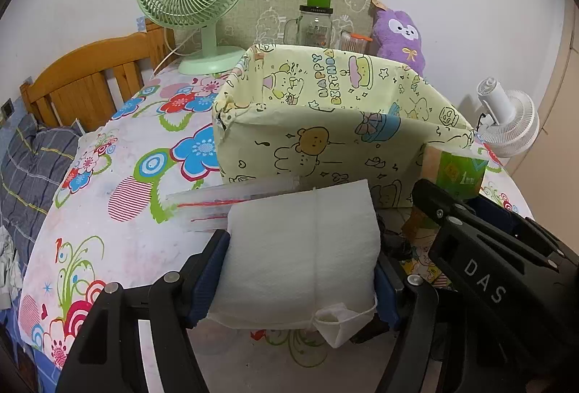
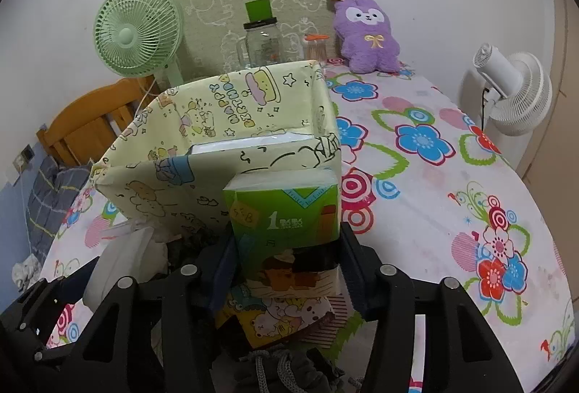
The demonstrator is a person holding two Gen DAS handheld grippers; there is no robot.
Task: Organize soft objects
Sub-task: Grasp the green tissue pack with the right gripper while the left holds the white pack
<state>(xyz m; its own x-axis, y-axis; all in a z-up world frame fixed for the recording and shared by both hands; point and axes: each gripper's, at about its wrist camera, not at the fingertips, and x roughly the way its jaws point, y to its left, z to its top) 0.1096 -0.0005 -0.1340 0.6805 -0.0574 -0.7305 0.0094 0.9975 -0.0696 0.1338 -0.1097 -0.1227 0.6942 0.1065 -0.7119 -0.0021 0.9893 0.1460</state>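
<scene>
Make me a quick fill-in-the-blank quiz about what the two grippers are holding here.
1. The left gripper is shut on a folded white ____.
2. The right gripper is shut on a ____ tissue pack.
3. Both grippers face a yellow ____ printed with cartoons.
4. The plush toy is ____.

Answers: cloth; green; box; purple

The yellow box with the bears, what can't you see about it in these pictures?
- Bottom of the yellow box: hidden by its own front wall in both wrist views.
- Its lower front, left wrist view: covered by the white cloth pack.
- Its lower front, right wrist view: covered by the green tissue pack.
</scene>
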